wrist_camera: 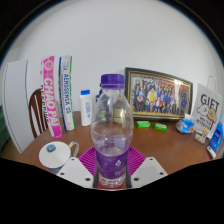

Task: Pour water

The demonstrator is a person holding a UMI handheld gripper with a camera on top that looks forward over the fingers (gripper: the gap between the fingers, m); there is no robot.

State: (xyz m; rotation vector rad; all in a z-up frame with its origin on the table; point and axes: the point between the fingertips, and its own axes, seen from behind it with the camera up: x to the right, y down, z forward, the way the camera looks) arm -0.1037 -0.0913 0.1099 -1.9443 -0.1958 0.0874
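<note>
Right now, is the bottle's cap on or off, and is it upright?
Capped and upright: the bottle stands vertical between the gripper fingers, purple cap on top, pads against its lower sides.

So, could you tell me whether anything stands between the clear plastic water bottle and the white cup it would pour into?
Nothing visible does. The clear plastic water bottle with a purple cap stands between the gripper fingers; the white cup sits beside it on bare wooden table.

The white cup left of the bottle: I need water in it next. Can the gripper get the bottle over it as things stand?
Probably yes. The gripper holds the bottle, and the white cup stands close beside it with nothing visible between them on the table.
</note>
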